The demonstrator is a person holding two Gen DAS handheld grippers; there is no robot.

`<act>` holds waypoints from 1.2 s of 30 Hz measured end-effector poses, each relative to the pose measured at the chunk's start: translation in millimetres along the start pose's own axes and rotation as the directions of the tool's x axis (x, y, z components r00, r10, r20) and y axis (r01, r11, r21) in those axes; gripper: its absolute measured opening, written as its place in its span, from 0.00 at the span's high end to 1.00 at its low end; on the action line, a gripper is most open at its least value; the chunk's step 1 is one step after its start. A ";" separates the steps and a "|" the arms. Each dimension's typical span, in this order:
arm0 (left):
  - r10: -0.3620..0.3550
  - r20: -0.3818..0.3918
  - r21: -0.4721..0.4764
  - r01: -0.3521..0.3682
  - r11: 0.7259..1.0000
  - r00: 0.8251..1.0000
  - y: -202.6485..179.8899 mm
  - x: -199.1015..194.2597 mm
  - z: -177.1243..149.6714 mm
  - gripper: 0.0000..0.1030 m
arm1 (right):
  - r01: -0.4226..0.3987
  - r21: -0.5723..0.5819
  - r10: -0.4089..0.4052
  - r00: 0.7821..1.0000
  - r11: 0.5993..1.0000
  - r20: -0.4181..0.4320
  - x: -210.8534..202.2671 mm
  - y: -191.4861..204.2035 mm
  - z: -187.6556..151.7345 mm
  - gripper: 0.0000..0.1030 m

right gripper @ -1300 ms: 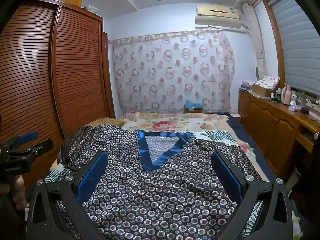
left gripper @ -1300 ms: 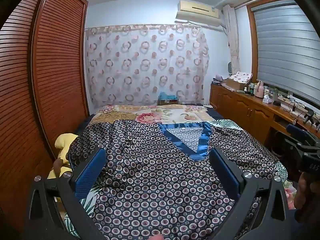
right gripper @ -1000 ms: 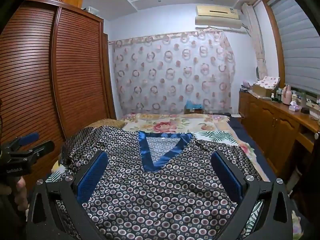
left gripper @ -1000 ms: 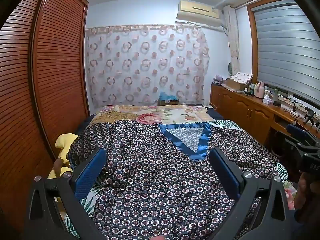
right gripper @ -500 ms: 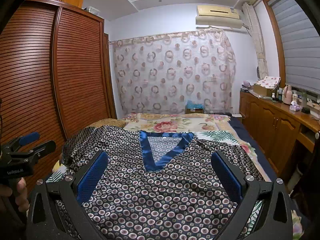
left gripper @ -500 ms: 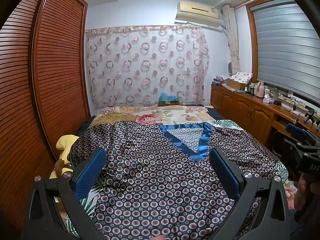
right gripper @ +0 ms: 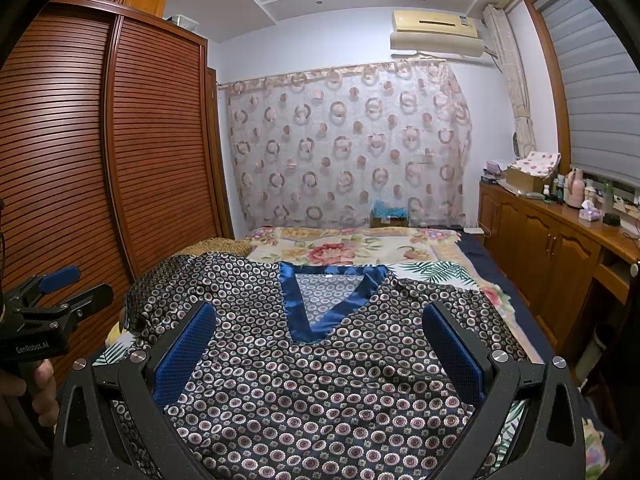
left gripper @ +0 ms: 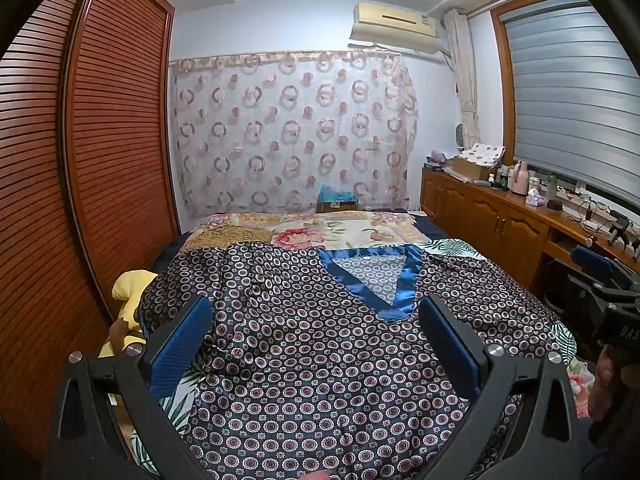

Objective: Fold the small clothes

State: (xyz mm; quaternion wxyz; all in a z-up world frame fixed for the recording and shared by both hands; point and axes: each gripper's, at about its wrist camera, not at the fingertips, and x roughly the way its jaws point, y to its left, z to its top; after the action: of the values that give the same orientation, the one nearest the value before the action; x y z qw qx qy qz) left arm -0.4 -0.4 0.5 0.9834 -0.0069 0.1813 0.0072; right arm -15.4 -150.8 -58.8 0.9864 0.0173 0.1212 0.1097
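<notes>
Currently, left gripper (left gripper: 316,344): fingers spread wide, holding nothing, hovering above the top's near half.
Right gripper (right gripper: 320,344): likewise wide apart and empty, beside it.
Patterned top (left gripper: 320,360): spread face-up on the bed (left gripper: 352,232), blue V-neck (left gripper: 372,276) pointing toward the grippers.
Change: almost none over the last second; both views only rose a touch.
Meaning: folding has not begun; a sleeve or hem grasp seems next.

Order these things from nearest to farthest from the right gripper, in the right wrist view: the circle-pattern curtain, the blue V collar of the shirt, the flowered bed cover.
1. blue V collar: just ahead of the right gripper, centre.
2. flowered bed cover: beyond the shirt, mid-bed.
3. circle-pattern curtain: on the back wall, behind the bed.
</notes>
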 end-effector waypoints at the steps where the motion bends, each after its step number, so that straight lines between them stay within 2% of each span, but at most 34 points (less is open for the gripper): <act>1: 0.001 0.000 0.000 -0.001 1.000 1.000 0.0 0.0 0.0 0.00 | -0.001 0.000 0.001 1.000 1.000 -0.001 0.2 -0.2 0.1 0.00; 36: 0.002 0.002 0.004 -0.002 1.000 1.000 -2.2 -3.5 2.1 0.00 | -0.002 0.003 0.002 1.000 1.000 0.004 -0.4 0.7 1.3 0.00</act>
State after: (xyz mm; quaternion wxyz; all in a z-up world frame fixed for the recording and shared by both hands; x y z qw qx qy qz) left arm -2.9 -2.6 3.7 0.9836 -0.0050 0.1804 0.0076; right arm -15.6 -150.2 -57.4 0.9865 0.0190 0.1192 0.1104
